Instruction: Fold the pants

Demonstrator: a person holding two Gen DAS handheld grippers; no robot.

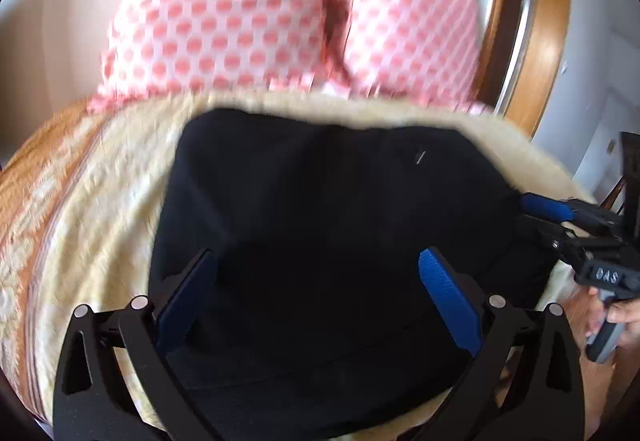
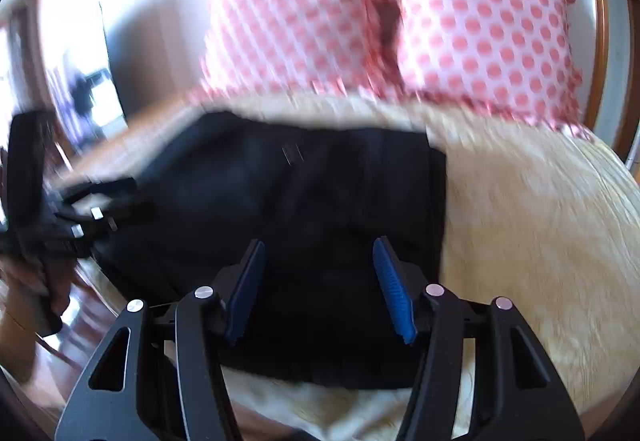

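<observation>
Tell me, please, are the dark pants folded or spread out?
Folded: the pants form a compact dark block on the cream blanket, with no separate legs trailing out.

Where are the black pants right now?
In both wrist views the black pants lie folded on the cream blanket, just in front of the two pink dotted pillows.

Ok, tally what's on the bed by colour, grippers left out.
Black: 1, the folded pants
Pink-dotted: 2, the left pillow and the right pillow
Cream and orange: 1, the bedspread under them
Total: 4
</observation>
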